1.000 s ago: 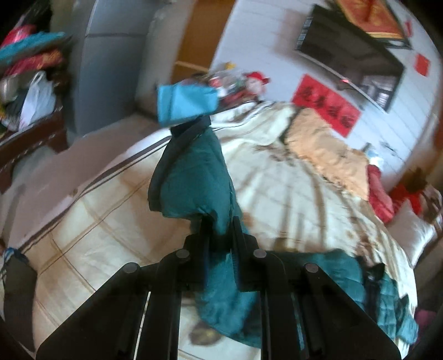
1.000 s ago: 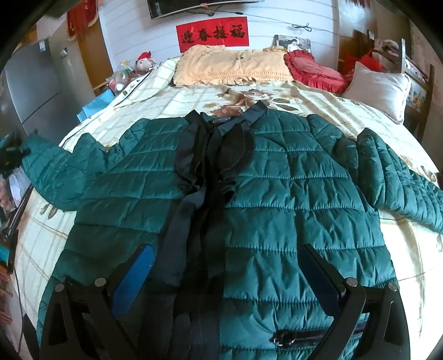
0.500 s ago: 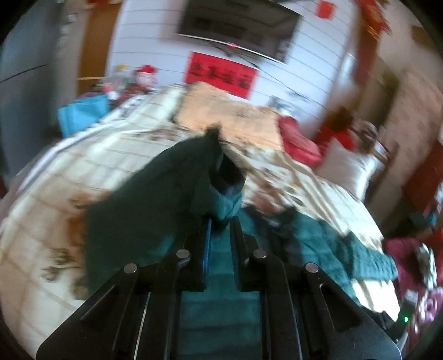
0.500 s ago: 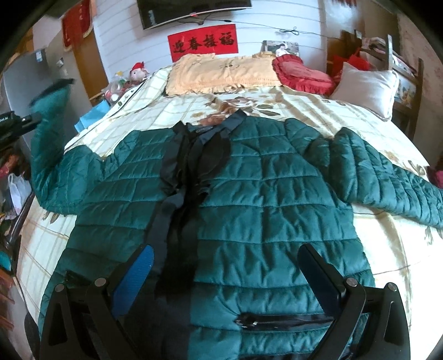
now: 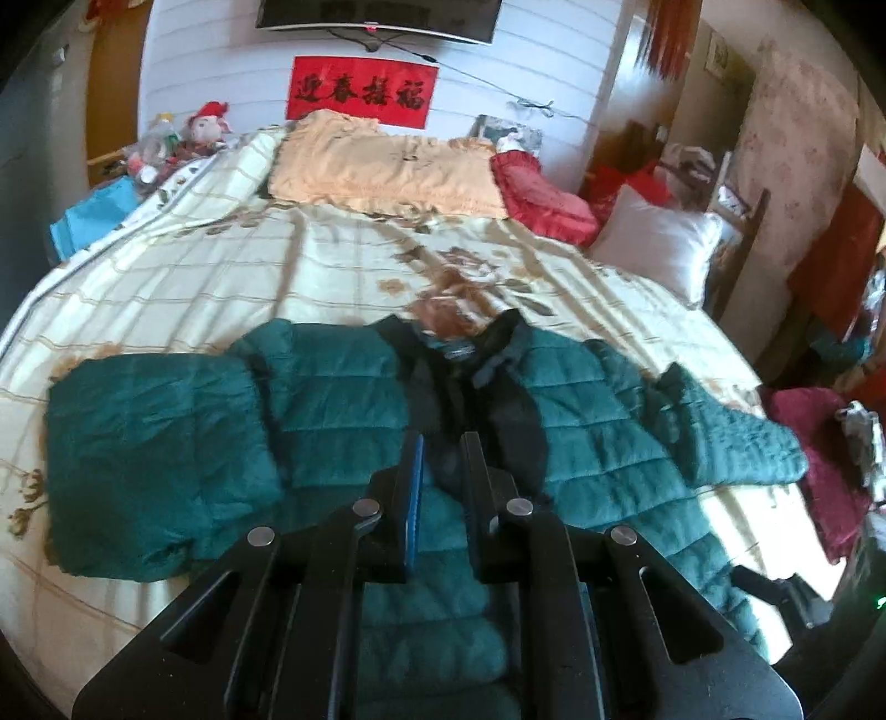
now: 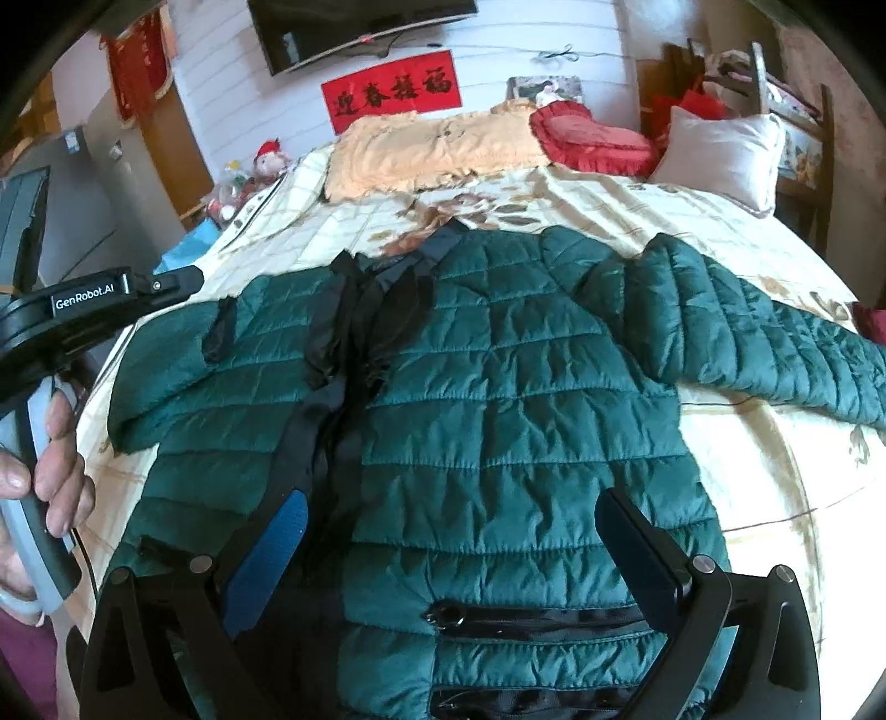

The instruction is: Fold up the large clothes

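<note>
A dark green quilted jacket [image 6: 498,399] with a black front placket lies face up on the bed. Its left sleeve [image 5: 155,448] is folded in over the body, its black cuff [image 6: 219,329] lying on the chest. Its right sleeve [image 6: 775,343] stretches out to the right. My left gripper [image 5: 443,448] hovers over the jacket's middle with its jaws a narrow gap apart and nothing between them. It also shows at the left edge of the right wrist view [image 6: 177,279]. My right gripper [image 6: 451,509] is wide open above the jacket's lower front.
The bed has a cream checked cover [image 5: 194,266]. At its head lie an orange pillow [image 5: 387,166], a red cushion [image 5: 537,194] and a white pillow [image 5: 659,243]. Toys [image 5: 194,133] and a blue bag [image 5: 94,213] stand at the left. A television [image 6: 354,27] hangs on the wall.
My left gripper carried the left sleeve in over the jacket's body and let it go. The sleeve now lies folded on the chest. The right gripper stayed open over the hem.
</note>
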`<state>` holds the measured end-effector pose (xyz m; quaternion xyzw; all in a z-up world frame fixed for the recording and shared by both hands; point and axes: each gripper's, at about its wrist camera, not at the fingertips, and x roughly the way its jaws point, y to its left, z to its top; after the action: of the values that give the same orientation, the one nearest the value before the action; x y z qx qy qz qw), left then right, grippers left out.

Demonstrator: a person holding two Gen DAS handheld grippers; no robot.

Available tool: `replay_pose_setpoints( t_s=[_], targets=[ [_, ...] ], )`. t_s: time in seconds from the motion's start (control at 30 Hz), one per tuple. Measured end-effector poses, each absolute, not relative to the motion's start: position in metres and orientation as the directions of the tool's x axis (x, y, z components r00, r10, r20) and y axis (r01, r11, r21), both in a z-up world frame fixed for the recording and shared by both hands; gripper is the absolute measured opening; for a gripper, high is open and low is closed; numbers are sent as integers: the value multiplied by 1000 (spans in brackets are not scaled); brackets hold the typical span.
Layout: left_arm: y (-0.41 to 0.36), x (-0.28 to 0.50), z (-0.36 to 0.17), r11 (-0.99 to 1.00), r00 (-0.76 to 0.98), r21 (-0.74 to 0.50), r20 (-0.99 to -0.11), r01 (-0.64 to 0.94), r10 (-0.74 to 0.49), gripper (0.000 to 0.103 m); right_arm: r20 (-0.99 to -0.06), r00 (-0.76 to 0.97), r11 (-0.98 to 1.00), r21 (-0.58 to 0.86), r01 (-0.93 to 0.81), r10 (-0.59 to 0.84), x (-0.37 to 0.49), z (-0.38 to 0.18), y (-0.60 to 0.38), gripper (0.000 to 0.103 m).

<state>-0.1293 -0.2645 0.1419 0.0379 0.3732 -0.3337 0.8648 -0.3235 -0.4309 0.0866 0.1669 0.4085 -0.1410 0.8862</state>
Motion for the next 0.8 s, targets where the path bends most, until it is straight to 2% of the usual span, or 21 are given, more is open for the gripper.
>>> replay_pose_setpoints(
  t_s=[0.13, 0.27, 0.4, 0.47, 0.5, 0.53, 0.63, 0.8],
  targets=[
    [-251, -123, 128, 772, 457, -190, -711, 607, -534, 12, -770, 631, 900, 204, 385, -95, -319, 81, -429, 103],
    [-218, -109, 112, 778, 400, -296, -725, 555, -561, 12, -760, 650, 886, 300, 353, -1, -308, 76, -424, 103],
    [-184, -96, 107, 796, 395, -369, -719, 481, -572, 14, -766, 643, 903, 295, 312, 28, -284, 73, -409, 103],
    [-172, -94, 107, 816, 426, -344, -721, 465, -546, 32, -767, 640, 911, 299, 285, 51, -270, 71, -403, 103],
    [-165, -93, 107, 825, 442, -336, -718, 455, -537, 50, -765, 640, 911, 311, 271, 71, -262, 69, -402, 103],
    [-155, -91, 108, 836, 465, -336, -711, 433, -527, 60, -763, 640, 908, 327, 261, 90, -255, 67, -401, 103],
    [-129, -88, 109, 866, 514, -332, -704, 373, -491, 60, -751, 640, 894, 386, 228, 162, -228, 61, -399, 103],
    [-97, -83, 98, 933, 574, -233, -739, 273, -352, 60, -713, 647, 852, 491, 182, 272, -178, 59, -394, 103]
  ],
)
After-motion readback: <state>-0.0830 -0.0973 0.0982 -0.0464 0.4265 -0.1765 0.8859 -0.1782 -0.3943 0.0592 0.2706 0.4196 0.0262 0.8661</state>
